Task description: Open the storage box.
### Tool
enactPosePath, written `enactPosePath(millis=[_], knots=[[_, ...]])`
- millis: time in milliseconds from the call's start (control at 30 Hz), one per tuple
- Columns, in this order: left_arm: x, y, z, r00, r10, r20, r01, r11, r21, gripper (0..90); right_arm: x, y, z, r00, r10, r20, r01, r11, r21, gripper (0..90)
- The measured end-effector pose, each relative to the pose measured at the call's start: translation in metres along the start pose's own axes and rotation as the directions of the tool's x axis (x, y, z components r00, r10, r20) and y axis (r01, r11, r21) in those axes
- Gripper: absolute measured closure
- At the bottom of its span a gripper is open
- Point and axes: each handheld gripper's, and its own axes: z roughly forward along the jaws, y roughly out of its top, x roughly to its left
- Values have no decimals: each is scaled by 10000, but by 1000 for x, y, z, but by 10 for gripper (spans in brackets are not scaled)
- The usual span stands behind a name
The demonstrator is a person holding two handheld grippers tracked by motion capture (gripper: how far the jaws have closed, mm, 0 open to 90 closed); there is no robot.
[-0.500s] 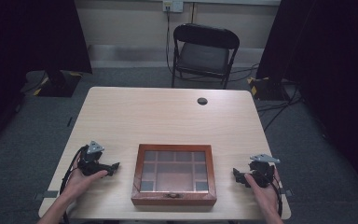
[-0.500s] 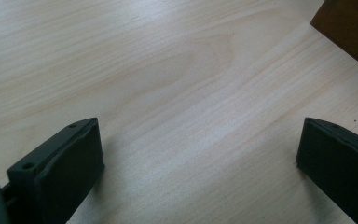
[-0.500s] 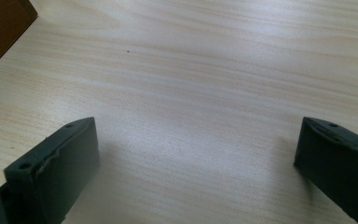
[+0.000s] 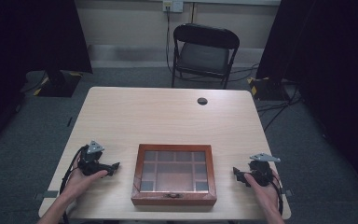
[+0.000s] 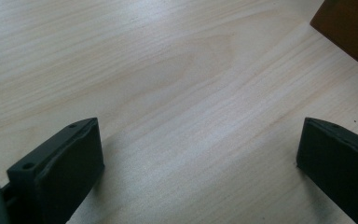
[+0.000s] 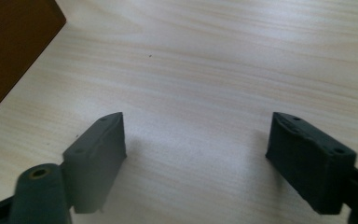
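Along the tabletop's near edge, at its left end, we hold the left gripper (image 4: 113,167) low over the wood by the near left corner, its jaws spread wide with nothing but bare grain between them; in the left gripper view a corner of the wooden display box (image 5: 349,32) sits off to the upper right, well clear of the pads. The glass-lidded box (image 4: 175,174) rests at the middle of the near edge, lid down, latch facing us. At the right end, the right gripper (image 4: 237,173) hangs near the near right corner, jaws likewise apart and empty, the box's side at the upper left of its view. Set against half a second ago, nothing has moved: both hands flank the box as before, so we judge the approach not yet begun.
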Motion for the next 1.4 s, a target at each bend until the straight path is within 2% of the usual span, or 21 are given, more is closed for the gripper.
enactPosePath(millis=[33, 100, 167, 233, 300, 533, 700, 800, 900, 1000, 1267, 1300, 1333, 1367, 1400], knots=[[0, 0, 0, 10000, 3, 2, -3, 10000, 3, 0, 1, 2, -1, 9998, -183, -127, 185, 9997, 171, 233], [0, 0, 0, 10000, 1, -11, -1, 10000, -3, 0, 3, 4, -2, 9981, -126, -599, 141, 9996, 249, 243], [0, 0, 0, 10000, 3, -1, -3, 10000, -2, 0, 7, 6, -4, 9960, -340, -825, 363, 9990, 269, 260], [0, 0, 0, 10000, 5, -1, -5, 10000, 0, 0, 9, 8, -4, 9941, -436, -991, 458, 9987, 209, 262], [0, 0, 0, 10000, 3, -2, -3, 10000, -5, 0, 15, 14, -10, 9883, -615, -1394, 609, 9981, -82, 269], [0, 0, 0, 10000, 8, -8, -8, 10000, 4, 0, 22, 24, -13, 9809, -801, -1771, 810, 9967, -22, 344], [0, 0, 0, 10000, 6, -2, -6, 10000, -4, 0, 29, 35, -18, 9685, -926, -2312, 867, 9956, -356, 379], [0, 0, 0, 10000, 1, 2, -1, 10000, -1, 0, 38, 45, -22, 9593, -1112, -2596, 983, 9932, -623, 396], [0, 0, 0, 10000, 8, 4, -8, 10000, 3, 0, 49, 57, -25, 9408, -1383, -3094, 1144, 9890, -942, 428], [0, 0, 0, 10000, 3, 1, -3, 10000, -4, 0, 64, 68, -24, 9172, -1804, -3552, 1517, 9826, -1074, 447], [0, 0, 0, 10000, -30, 3, 30, 10000, 4, 0, 107, 81, -22, 8471, -2705, -4575, 2186, 9619, -1640, 491], [0, 0, 0, 10000, -28, 4, 28, 10000, 6, 0, 111, 81, -22, 8353, -2832, -4712, 2306, 9585, -1674, 498], [0, 0, 0, 10000, -28, 4, 28, 10000, 6, 0, 111, 81, -22, 8353, -2832, -4712, 2306, 9585, -1674, 498], [0, 0, 0, 10000, -31, 4, 31, 10000, 7, 0, 119, 80, -23, 8102, -3058, -5000, 2527, 9520, -1728, 505], [0, 1, 0, 10000, -11, -40, 11, 10000, 23, 0, 121, 79, -23, 8043, -3079, -5083, 2537, 9513, -1749, 510]])
